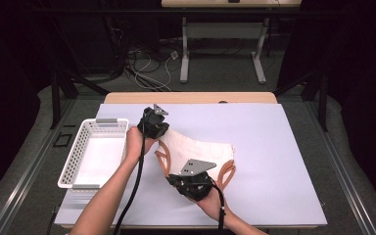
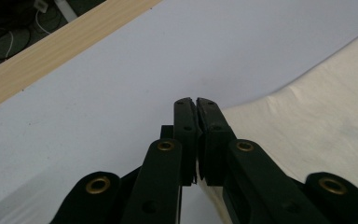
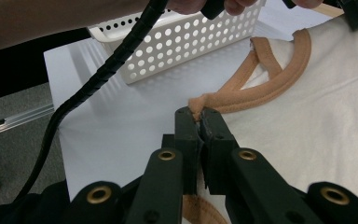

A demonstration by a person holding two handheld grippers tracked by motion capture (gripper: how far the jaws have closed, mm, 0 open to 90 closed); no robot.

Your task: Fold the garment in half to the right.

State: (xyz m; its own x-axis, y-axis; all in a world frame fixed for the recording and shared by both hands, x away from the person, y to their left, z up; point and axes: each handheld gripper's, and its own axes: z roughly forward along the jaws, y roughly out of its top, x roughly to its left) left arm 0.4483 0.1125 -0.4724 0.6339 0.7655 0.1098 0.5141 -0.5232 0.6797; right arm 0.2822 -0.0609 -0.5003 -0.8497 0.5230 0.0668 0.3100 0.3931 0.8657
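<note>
Cream garment (image 1: pixel 196 149) lies mid-table; left gripper (image 2: pixel 196 103) pinches its ten o'clock edge, right gripper (image 3: pixel 199 114) clamps its orange trim (image 3: pixel 242 100) at six

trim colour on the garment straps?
Orange-tan trim on the cream garment; clearest in the right gripper view.

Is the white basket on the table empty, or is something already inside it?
Empty. From the high view the basket shows a bare white floor; the cream top lies outside it on the table.
</note>
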